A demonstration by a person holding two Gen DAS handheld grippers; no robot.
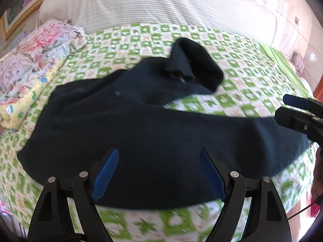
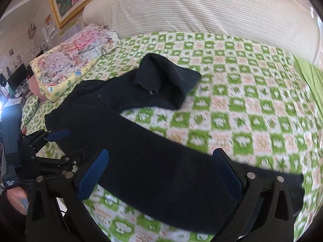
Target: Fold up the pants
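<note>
Dark navy pants [image 1: 131,121] lie spread on a green-and-white checked bedspread [image 1: 242,60], with one leg end flipped back on itself [image 1: 193,64]. My left gripper [image 1: 159,157] hovers open over the near edge of the cloth, nothing between its blue pads. In the right wrist view the same pants [image 2: 161,161] run from upper left to lower right, and my right gripper [image 2: 161,161] stands open above the near leg. The left gripper [image 2: 60,143] shows at that view's left edge, and the right gripper [image 1: 286,106] at the left wrist view's right edge.
A floral pillow on a yellow folded quilt [image 1: 30,70] sits at the bed's left. A striped cream headboard [image 1: 161,4] runs along the far side. The checked bedspread [image 2: 252,100] stretches right of the pants. A hand [image 2: 16,197] holds the left tool.
</note>
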